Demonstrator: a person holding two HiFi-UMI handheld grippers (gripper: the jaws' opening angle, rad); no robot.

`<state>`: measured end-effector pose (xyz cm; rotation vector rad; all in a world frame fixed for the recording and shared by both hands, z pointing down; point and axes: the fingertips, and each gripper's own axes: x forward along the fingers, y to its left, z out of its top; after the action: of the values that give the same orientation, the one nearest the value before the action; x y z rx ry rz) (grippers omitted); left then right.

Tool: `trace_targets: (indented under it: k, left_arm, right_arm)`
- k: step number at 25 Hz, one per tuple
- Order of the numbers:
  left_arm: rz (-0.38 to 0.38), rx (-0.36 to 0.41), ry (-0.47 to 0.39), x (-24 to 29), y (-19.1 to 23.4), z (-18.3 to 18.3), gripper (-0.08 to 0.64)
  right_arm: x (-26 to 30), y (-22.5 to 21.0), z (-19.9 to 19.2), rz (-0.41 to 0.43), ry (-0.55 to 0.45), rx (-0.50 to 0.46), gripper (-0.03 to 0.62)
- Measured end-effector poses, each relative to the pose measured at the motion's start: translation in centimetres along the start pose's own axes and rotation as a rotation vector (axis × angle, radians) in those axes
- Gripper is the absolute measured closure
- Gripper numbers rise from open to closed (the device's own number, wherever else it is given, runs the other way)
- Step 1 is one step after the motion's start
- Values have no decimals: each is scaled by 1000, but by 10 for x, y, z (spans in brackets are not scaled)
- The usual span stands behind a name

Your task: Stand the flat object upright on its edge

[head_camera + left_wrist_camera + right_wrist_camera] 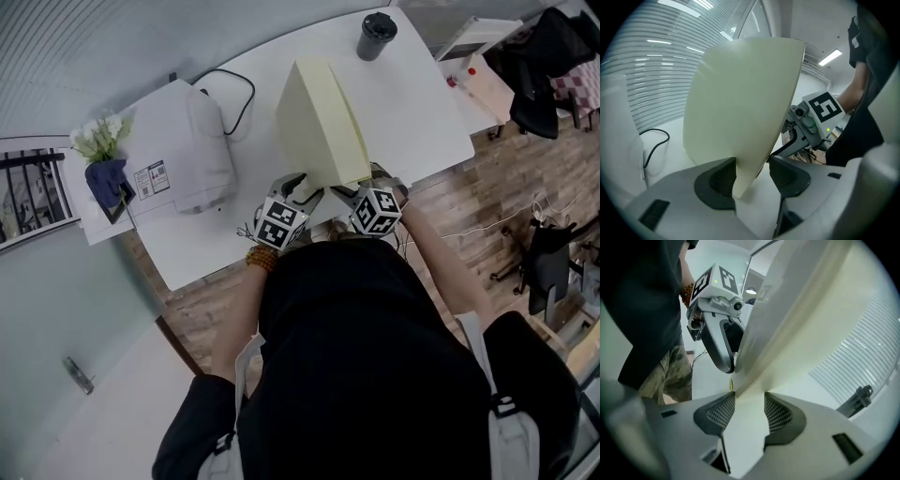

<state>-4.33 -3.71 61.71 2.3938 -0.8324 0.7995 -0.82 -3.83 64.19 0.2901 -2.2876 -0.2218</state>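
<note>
A pale yellow flat board [323,122] is tilted up on the white table [412,103], with its near edge low by the table's front edge. Both grippers are at that near edge. My left gripper [302,192] has the board's corner [740,103] between its jaws. The board leans on the left pad [719,180], and a gap shows before the other pad, so this gripper is open. My right gripper [361,192] holds the board's lower edge [801,324], which fills the space between its mesh pads [724,411]. In the right gripper view, the left gripper's finger [717,343] rests against the board.
A white appliance [192,150] with a black cable [239,94] stands left of the board. A dark cup [377,36] sits at the table's far end. Flowers in a blue vase [105,155] are at the far left. Chairs and cables lie on the wooden floor at right.
</note>
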Motion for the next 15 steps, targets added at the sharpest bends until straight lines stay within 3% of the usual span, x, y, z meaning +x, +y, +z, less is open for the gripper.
trace_targets:
  k: [4,9,15]
  left_arm:
    - [0,3,4,-4,0,-2,334]
    - [4,5,78,5,2,-23,334]
    - [1,10,67,3,1,-20,333]
  right_arm:
    - [-7,-2,7,27,-44,-9,408]
    - [-2,3,8,57,-48,-44,408]
    - [-6,1,10,48,-61,-4,407]
